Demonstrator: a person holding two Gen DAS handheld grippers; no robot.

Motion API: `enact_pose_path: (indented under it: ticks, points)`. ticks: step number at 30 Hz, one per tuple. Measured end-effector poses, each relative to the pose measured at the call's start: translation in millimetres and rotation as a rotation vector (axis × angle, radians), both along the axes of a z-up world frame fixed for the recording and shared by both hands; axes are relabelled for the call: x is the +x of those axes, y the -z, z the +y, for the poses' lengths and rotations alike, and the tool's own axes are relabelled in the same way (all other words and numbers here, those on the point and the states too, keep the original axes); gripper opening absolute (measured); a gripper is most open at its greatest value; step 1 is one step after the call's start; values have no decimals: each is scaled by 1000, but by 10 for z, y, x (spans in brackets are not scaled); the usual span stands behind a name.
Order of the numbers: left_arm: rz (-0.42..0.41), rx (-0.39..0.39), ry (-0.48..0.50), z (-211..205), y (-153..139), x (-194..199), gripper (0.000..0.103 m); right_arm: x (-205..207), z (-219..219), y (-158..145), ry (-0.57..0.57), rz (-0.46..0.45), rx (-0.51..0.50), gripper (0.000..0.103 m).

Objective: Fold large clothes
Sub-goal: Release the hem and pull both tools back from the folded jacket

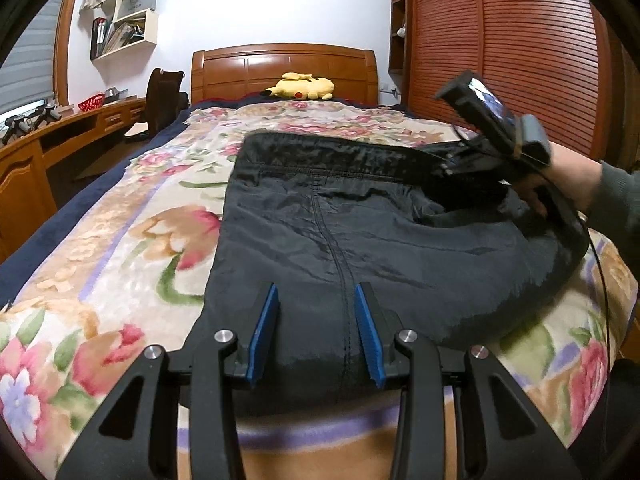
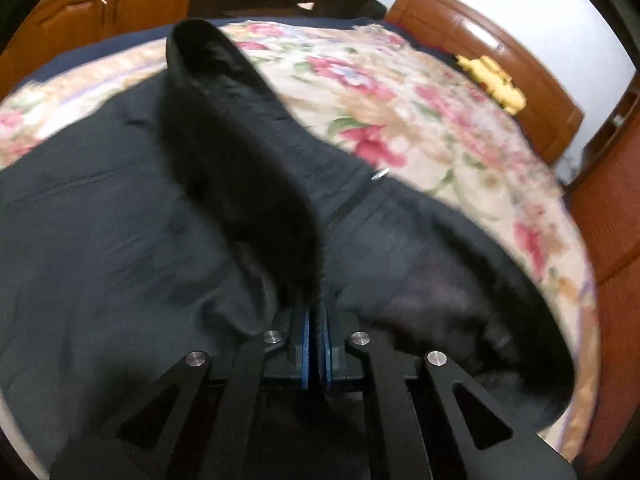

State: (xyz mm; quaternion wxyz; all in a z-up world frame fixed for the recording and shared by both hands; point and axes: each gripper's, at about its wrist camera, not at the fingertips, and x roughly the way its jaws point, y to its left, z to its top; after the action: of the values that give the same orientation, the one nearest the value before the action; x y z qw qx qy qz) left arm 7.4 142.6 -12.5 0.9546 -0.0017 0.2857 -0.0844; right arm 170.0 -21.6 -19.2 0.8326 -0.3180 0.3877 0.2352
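Black trousers (image 1: 360, 236) are spread out on a bed (image 1: 120, 264) with a big floral blanket, waistband at the far end and the centre seam running toward the near edge. They take up the middle and right part of the bed.

The left hand-held gripper (image 1: 316, 332) sits low over the near end of the trousers. Its blue pads (image 1: 264, 332) are partly open, one on each side of the seam, and they aren't squeezing any fabric.

The right hand-held gripper (image 2: 316, 344) is a different story: pads pressed together with a fold of the black fabric pinched between them. In the right wrist view a strip of cloth rises up from the jaws and runs away toward the far left, and a small zip pull (image 2: 379, 175) shows just to the right of it. That view is pretty blurry. From the left wrist view you can see the person's hand (image 1: 560, 184) gripping the tool at the right side of the trousers near the waistband, with the fabric there bunched up and lifted off the blanket.

Far end of the bed: wooden headboard (image 1: 284, 68) with a yellow plush toy (image 1: 302, 87) lying in front of it. Wooden tabletop (image 1: 80, 120) along the left wall, wardrobe (image 1: 500, 52) on the right.
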Motion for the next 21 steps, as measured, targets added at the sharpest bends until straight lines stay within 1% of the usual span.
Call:
enact_pose_path:
  ticks: [4,7,11,12,13,14,15,16,18,21]
  points:
    - [1,-7,-2,20,5,36,38,370,124,-82,43,-74,10,1]
    - [3,-8,-2,35,17,50,38,589,268,-95,56,-117,-7,1]
    - [3,-10,1,53,24,47,38,774,396,-77,68,-164,-26,1]
    - [4,-12,2,62,27,47,39,828,404,-52,86,-168,-32,4]
    - [5,-12,1,67,28,44,39,849,406,-42,97,-162,-35,16]
    - [4,-9,-2,70,27,39,39,882,390,-33,117,-160,-42,25]
    - [3,-9,-4,75,26,39,39,909,342,-45,137,-154,-34,44]
    - [3,-10,-6,79,18,47,39,914,289,-82,148,-148,-9,56]
    - [1,-12,-8,87,15,42,39,906,117,-217,177,-155,46,64]
    - [-2,-10,-10,79,17,22,39,886,-139,-388,223,-184,82,68]
